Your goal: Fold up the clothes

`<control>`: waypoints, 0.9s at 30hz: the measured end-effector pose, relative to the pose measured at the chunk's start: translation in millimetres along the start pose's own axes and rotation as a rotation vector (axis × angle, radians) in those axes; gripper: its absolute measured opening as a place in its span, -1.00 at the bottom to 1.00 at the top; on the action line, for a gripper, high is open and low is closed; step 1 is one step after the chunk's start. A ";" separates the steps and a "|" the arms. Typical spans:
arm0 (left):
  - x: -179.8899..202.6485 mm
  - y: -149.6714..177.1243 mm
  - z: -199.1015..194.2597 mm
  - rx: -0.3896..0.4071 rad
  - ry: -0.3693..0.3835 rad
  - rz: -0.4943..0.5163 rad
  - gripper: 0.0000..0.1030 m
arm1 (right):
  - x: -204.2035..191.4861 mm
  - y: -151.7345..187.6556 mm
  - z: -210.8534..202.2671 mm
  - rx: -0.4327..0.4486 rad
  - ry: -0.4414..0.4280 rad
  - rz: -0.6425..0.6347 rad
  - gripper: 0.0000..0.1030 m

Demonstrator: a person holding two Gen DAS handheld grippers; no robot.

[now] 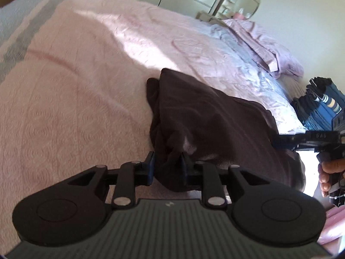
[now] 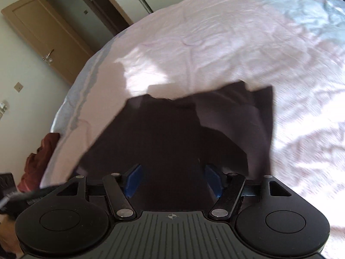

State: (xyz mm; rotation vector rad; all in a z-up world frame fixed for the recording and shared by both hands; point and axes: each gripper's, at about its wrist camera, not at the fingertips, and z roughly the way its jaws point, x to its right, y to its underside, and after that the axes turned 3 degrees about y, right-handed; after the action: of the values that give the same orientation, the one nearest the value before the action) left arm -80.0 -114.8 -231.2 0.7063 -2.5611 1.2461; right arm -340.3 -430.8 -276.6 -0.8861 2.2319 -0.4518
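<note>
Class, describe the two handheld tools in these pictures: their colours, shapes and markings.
Both the left tool and the right tool are black, with two round discs, silver rivets on jointed links, blue finger pads and a ribbed grey base plate bearing a small crosshair mark. No sleeve shows.

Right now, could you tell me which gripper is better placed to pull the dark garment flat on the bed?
Left, probably. The left gripper has the dark garment bunched between its pads, while the right gripper stands open over the cloth, gripping nothing on the pink bedspread.
</note>
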 end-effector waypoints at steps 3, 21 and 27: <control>3.7 12.0 3.1 0.050 -0.009 0.079 -0.59 | 24.7 17.6 -4.2 0.072 -0.091 -0.009 0.32; 48.8 62.4 -57.0 0.214 -0.195 0.482 -0.26 | -34.3 114.6 -66.4 0.407 0.132 -0.632 0.51; 95.5 82.5 -52.6 0.185 -0.319 1.017 0.61 | -64.5 164.0 -83.2 0.462 0.295 -0.821 0.53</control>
State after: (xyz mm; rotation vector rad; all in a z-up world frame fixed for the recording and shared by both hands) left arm -205.2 -61.3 -218.5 -0.5426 -3.2085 1.7309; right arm -441.0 -264.0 -274.8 -1.5151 1.7780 -1.4822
